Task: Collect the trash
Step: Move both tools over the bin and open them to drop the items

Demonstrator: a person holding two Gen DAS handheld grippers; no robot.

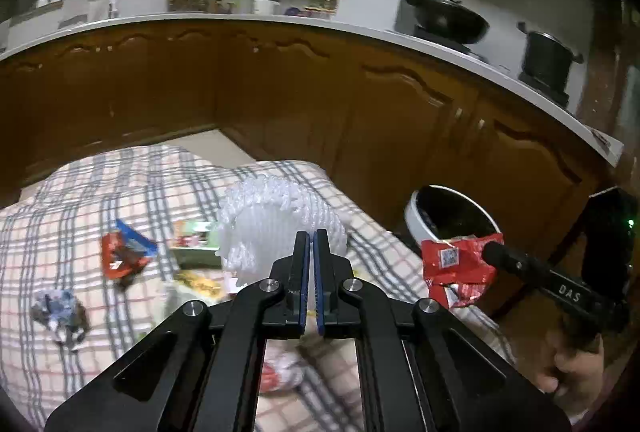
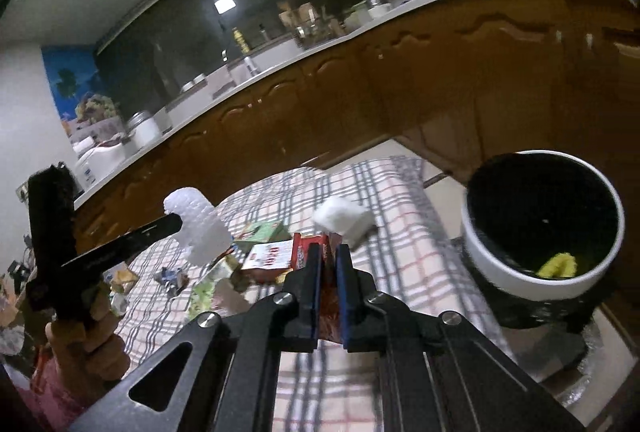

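My left gripper [image 1: 311, 238] is clenched on a white foam net sleeve [image 1: 276, 220], a puffy, knobbly mesh that bulges above the blue-lined jaws at the centre of the left wrist view. My right gripper [image 2: 329, 260] is clamped on a crinkled red foil wrapper [image 2: 310, 252]; in the left wrist view that same wrapper [image 1: 456, 266] hangs at the right of the frame, glossy and creased, just in front of the bin. The bin [image 2: 500, 268] is a round white-rimmed container with a black liner, at the right of the right wrist view, and a yellow scrap [image 2: 558, 264] lies at its bottom. A checked cloth [image 1: 80, 199] of grey and red lines on pale fabric covers the surface, rumpled at its far edge. On it lie a red-and-blue wrapper [image 1: 124, 256], a crumpled blue-grey scrap [image 1: 60, 312] at lower left, and a flat green carton [image 1: 194, 246].
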